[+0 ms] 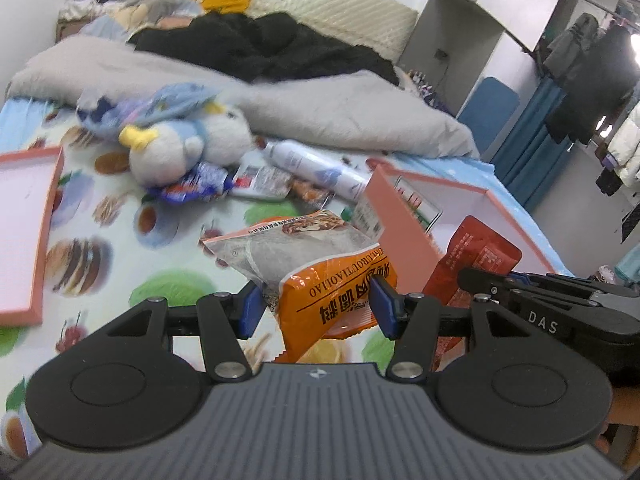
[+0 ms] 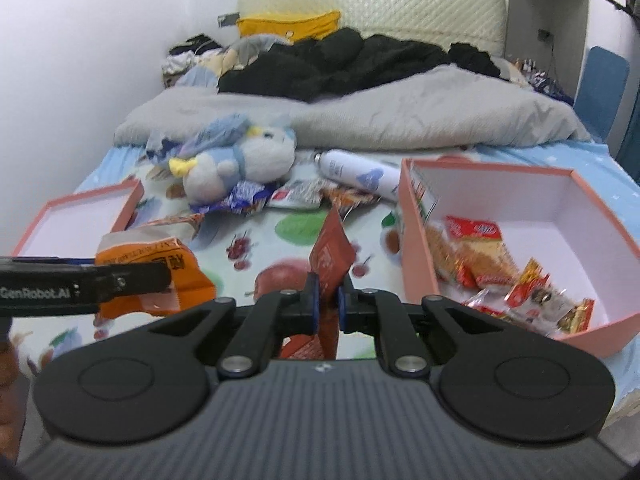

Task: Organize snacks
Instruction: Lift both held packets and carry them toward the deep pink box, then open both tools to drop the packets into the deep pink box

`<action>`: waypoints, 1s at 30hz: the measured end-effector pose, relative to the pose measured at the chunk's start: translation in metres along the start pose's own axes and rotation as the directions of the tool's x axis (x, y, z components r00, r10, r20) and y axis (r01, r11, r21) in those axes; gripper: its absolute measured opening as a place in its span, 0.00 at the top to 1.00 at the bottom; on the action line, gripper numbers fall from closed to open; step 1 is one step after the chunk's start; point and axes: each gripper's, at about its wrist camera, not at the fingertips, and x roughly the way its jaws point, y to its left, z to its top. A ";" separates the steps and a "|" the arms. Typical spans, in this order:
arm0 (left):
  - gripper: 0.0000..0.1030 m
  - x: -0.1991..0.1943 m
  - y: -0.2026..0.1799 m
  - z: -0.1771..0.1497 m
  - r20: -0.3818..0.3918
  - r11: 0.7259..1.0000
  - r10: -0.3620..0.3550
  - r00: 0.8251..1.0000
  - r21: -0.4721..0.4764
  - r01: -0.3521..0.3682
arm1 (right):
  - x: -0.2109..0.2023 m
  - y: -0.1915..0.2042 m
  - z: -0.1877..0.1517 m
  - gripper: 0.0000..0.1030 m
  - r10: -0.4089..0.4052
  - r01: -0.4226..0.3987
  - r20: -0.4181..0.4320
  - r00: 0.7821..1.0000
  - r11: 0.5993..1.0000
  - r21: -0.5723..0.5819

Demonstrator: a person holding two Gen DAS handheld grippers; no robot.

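Note:
My left gripper (image 1: 316, 308) is shut on an orange and silver snack bag (image 1: 316, 272) and holds it above the printed bed sheet; the bag also shows in the right wrist view (image 2: 152, 268). My right gripper (image 2: 328, 304) is shut on a red snack packet (image 2: 332, 256), held upright above the sheet; the packet also shows in the left wrist view (image 1: 476, 260). A pink box (image 2: 416, 240) to the right holds several snack packets (image 2: 480, 256). More loose snacks (image 2: 296, 196) lie by the plush toy.
The pink box lid (image 2: 80, 216) lies at the left. A blue and white plush toy (image 2: 236, 160) and a white spray bottle (image 2: 360, 174) lie mid-bed. A grey duvet (image 2: 400, 116) and black clothes (image 2: 340, 60) lie behind.

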 end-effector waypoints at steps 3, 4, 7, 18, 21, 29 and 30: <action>0.41 -0.002 -0.016 0.015 0.014 0.999 -0.030 0.999 0.024 0.029 | -0.010 -0.007 0.012 0.88 -0.004 0.004 0.022 1.000 1.000 -0.005; 0.41 -0.002 -0.021 0.020 0.019 0.999 -0.041 0.999 0.034 0.040 | -0.015 -0.010 0.017 0.88 -0.006 0.007 0.033 0.999 1.000 -0.004; 0.41 -0.003 -0.039 0.036 0.038 0.996 -0.071 0.997 0.061 0.069 | -0.028 -0.021 0.030 0.88 -0.020 0.020 0.074 0.997 1.000 0.008; 0.41 0.018 -0.116 0.086 0.052 0.972 -0.172 0.984 0.170 0.161 | -0.055 -0.075 0.064 0.88 -0.098 0.091 0.153 0.983 0.994 0.054; 0.41 0.035 -0.136 0.093 0.029 0.964 -0.191 0.981 0.194 0.182 | -0.051 -0.096 0.065 0.88 -0.116 0.104 0.148 0.982 0.991 0.085; 0.41 0.108 -0.182 0.094 -0.083 0.945 -0.214 0.973 0.236 0.228 | -0.014 -0.154 0.050 0.88 -0.171 0.159 0.064 0.983 0.975 0.157; 0.41 0.119 -0.187 0.092 -0.099 0.942 -0.210 0.973 0.247 0.228 | -0.008 -0.160 0.047 0.88 -0.175 0.164 0.051 0.983 0.972 0.168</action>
